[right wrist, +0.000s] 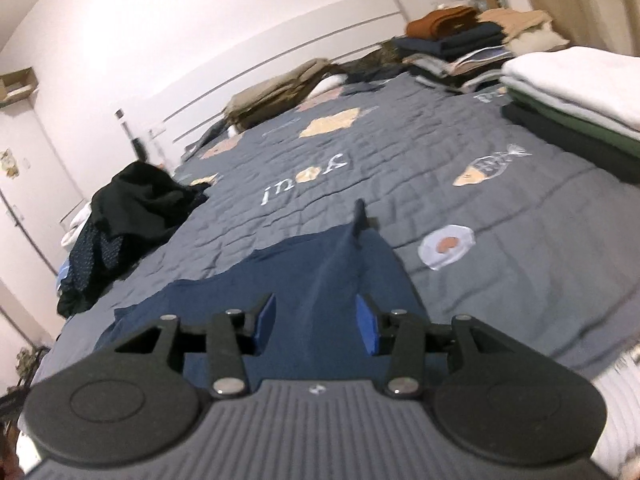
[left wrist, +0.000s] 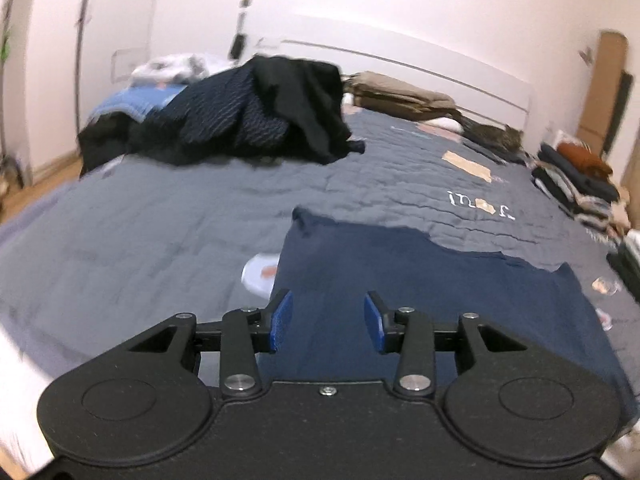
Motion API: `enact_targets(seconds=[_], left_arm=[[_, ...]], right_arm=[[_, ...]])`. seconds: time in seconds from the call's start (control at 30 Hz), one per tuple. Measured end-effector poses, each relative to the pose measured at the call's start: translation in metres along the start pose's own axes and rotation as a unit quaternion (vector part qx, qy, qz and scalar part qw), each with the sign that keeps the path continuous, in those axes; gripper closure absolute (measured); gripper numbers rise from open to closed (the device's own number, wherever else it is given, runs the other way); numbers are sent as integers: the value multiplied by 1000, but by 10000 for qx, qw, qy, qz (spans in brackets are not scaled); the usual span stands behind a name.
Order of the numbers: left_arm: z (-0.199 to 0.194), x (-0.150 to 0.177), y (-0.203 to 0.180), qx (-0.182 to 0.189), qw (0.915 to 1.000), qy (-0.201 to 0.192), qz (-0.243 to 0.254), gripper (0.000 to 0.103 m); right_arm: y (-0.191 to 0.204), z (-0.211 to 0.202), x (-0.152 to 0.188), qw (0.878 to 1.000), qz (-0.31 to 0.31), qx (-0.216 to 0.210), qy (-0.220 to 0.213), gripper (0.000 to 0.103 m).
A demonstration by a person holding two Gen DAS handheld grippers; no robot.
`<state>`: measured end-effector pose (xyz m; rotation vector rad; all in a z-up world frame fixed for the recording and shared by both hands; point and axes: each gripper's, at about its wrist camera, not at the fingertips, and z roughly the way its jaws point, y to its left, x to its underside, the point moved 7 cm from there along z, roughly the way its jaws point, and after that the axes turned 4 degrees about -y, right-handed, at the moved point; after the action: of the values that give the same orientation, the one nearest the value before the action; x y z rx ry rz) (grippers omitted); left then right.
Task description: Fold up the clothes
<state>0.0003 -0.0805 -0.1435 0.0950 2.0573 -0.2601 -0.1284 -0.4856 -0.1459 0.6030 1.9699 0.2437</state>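
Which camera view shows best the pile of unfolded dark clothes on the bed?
The left wrist view shows it best: the pile of dark clothes lies wide across the far side of the bed, with its folds visible. In the right wrist view the same pile sits small at the left edge, partly blurred.

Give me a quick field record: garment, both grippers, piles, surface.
garment: navy garment lying on the bed, far edge uneven
left gripper: open, above garment, holding nothing
right gripper: open, above garment, holding nothing
unfolded pile: dark clothes heaped at far left
folded stacks: right edge of bed
surface: grey quilt
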Motion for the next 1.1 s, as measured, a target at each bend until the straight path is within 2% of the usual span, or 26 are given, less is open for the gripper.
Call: enact_targets(seconds=[0.27,0.4,0.57,0.83,0.97,1.1], left_arm=[[67,-35,4,96,9992,123,357,64],[85,-28,14,76,9988,257,415,64],[96,-12,28,159,9976,576,351,64],[83,-2,43,597,9936,855,425,64],[72,3,52,858,9906,946,481,64],[69,10,58,1017,9881,1063,455,64]], right_arm=[[38,48,-22,9975,-579,-367,162,58],[70,71,-25,9925,-935,-724,320,57],[133,101,-17,9787,-1403,-1391,558,57],[244,148,8,9413,-2290,-2313,898,54],[292,171,23,9159,-2750,-2712,1094,53],[326,195,38,8883,-3404,-2828,1225,53]])
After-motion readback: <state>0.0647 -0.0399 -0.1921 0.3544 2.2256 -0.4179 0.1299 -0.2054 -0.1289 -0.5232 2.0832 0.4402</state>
